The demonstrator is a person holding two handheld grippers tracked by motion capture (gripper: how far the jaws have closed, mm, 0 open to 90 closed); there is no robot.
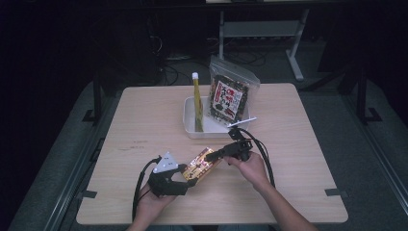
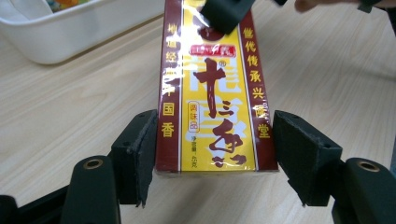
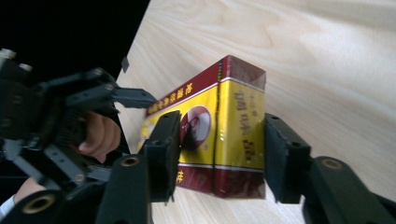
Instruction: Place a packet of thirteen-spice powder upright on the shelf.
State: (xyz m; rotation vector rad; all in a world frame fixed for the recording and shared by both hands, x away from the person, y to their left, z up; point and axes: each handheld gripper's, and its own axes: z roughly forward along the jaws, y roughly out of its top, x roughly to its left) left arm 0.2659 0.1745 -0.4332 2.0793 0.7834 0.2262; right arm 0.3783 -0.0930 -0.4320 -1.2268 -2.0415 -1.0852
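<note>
1. The yellow-and-maroon box is held between the two grippers above the table, just in front of the white tray, apparently for a handover.
2. The left gripper is clamped on the box's near end, the pads pressed to its sides.
3. The right gripper straddles the far end; contact cannot be told clearly.
4. Both forearms are brought in low, the grippers pointed toward each other.

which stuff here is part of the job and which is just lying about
In the job:
box
left gripper
right gripper

Lying about:
tub
snack bag
yellow tube
table
</note>
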